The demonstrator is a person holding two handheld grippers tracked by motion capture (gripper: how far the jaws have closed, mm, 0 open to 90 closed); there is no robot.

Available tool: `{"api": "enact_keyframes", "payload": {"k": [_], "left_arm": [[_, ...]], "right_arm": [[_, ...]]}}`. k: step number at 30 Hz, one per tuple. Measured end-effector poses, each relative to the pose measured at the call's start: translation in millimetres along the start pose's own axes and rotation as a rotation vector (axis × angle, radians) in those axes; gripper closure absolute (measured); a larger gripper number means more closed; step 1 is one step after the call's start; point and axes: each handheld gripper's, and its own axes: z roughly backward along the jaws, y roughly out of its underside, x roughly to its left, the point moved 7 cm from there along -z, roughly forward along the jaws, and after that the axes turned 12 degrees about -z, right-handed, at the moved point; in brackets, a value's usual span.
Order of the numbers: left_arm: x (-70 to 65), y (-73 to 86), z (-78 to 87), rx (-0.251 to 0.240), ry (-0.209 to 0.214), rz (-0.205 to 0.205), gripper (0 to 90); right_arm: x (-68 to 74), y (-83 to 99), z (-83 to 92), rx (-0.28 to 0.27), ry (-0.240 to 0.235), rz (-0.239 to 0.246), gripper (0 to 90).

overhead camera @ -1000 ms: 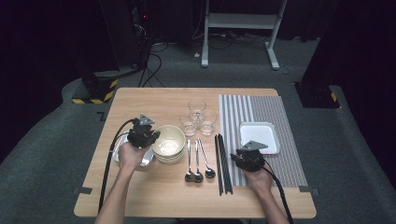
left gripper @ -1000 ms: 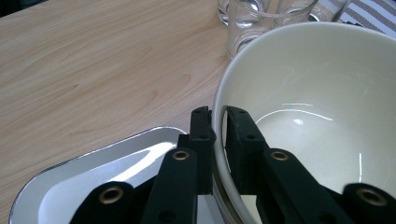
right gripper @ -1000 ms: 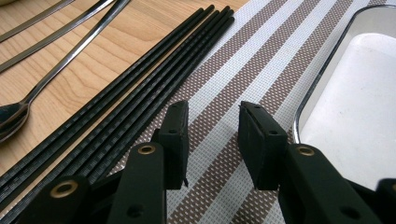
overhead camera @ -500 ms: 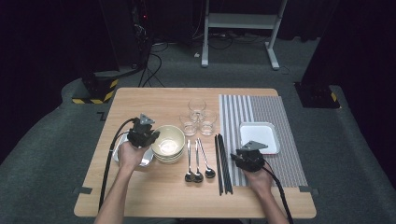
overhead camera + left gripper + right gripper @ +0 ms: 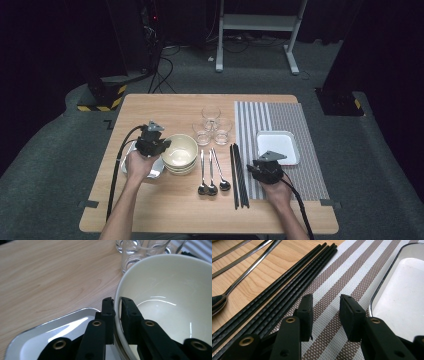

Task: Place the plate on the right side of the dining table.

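Note:
A cream bowl [image 5: 180,150] tops a short stack on the wooden table [image 5: 165,107], left of centre. My left gripper [image 5: 161,145] is shut on the bowl [image 5: 170,305]'s near rim: one jaw is inside the wall, the other outside, in the left gripper view [image 5: 117,305]. A silver tray [image 5: 50,332] lies under and beside it. My right gripper [image 5: 260,170] hovers low over the striped placemat [image 5: 280,120], open with nothing between its jaws [image 5: 325,315]. Black chopsticks [image 5: 287,287] lie just to its left and a white tray [image 5: 404,297] to its right.
Three clear glasses [image 5: 212,127] stand behind the bowl. Three metal spoons [image 5: 211,172] lie between the bowls and the chopsticks [image 5: 239,175]. The white tray [image 5: 278,146] sits on the placemat. Bare wood runs along the table's front edge and back left.

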Motion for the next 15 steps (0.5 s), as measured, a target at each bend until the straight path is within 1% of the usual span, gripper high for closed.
{"api": "enact_keyframes", "payload": {"k": [2, 5, 9, 10, 14, 15], "left_arm": [[-0.6, 0.0, 0.7, 0.004, -0.009, -0.004, 81.3], [0.1, -0.2, 0.4, 0.005, 0.001, 0.001, 81.3], [3.0, -1.1, -0.7, 0.007, 0.04, 0.026, 81.0], [3.8, -1.1, -0.9, 0.007, 0.043, 0.026, 80.9], [3.1, -1.4, -0.9, 0.011, 0.04, 0.023, 81.0], [2.5, -1.3, -0.6, 0.014, 0.029, 0.008, 81.1]], "right_arm": [[-0.1, -0.1, -0.1, -0.002, 0.001, 0.002, 63.5], [-0.1, -0.1, -0.1, -0.002, 0.001, 0.002, 63.5], [-0.1, -0.1, -0.1, -0.002, 0.001, 0.001, 63.6], [0.1, 0.0, 0.0, 0.0, 0.0, -0.002, 63.5], [-0.2, -0.2, -0.2, -0.003, -0.004, -0.005, 63.6], [-0.1, -0.2, -0.2, -0.003, -0.003, -0.005, 63.6]]}}
